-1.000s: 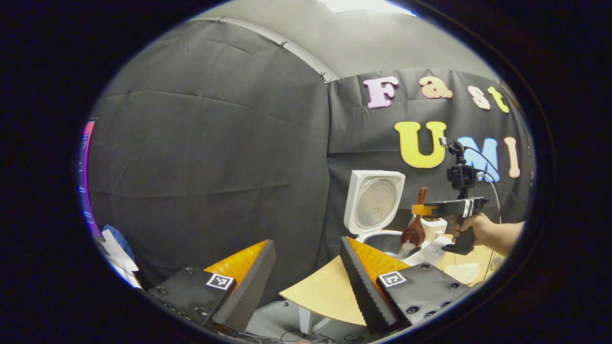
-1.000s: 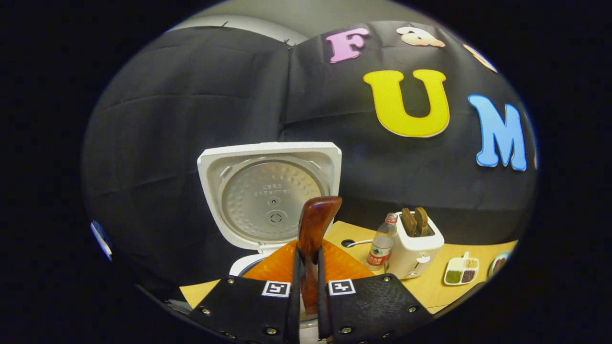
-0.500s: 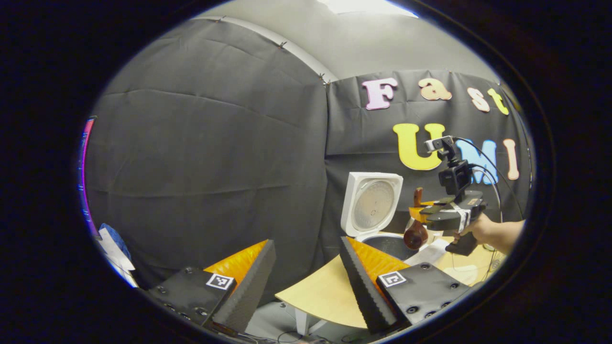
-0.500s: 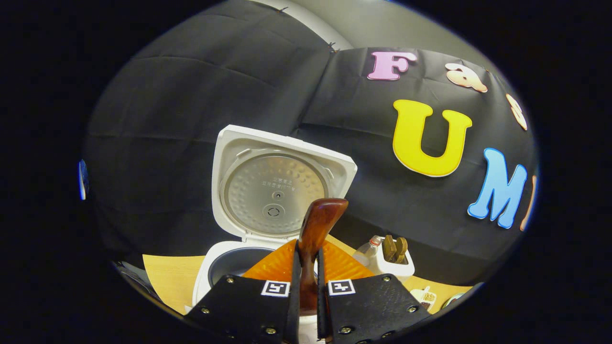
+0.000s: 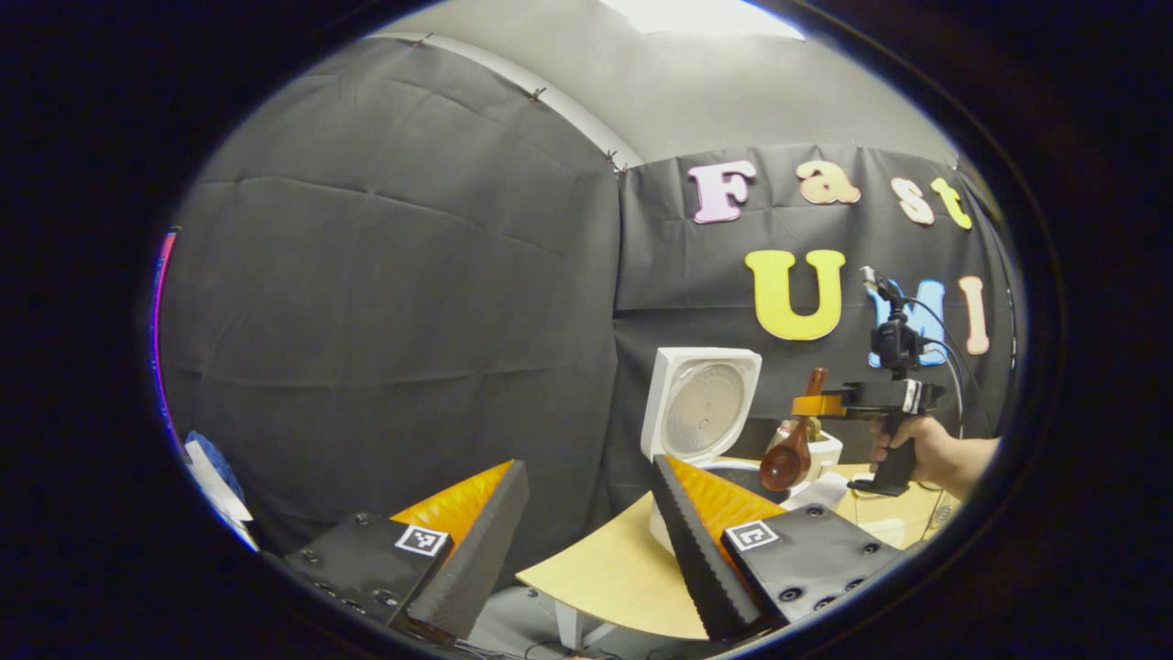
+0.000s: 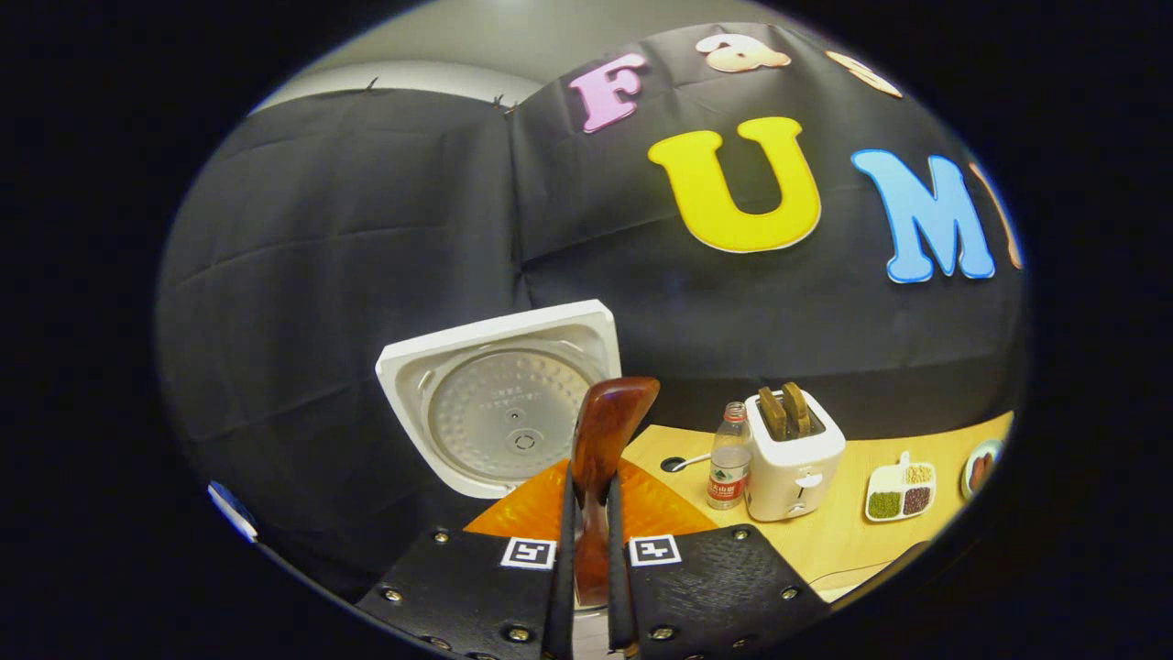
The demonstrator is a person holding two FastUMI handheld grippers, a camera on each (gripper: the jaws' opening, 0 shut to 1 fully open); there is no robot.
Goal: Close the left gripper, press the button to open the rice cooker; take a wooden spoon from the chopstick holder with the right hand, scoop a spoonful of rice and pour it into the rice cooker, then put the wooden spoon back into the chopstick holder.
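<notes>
While right gripper [image 6: 586, 559] clamps wooden spoon [image 6: 600, 449], rice cooker [image 5: 698, 408] gapes.

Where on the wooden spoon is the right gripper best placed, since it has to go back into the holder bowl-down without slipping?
Mid-handle, as now: the right gripper is clamped across the flat sides of the wooden spoon, coming in level from the side. The handle stands upright with its bowl hanging below, probably suiting a straight lowering.
</notes>
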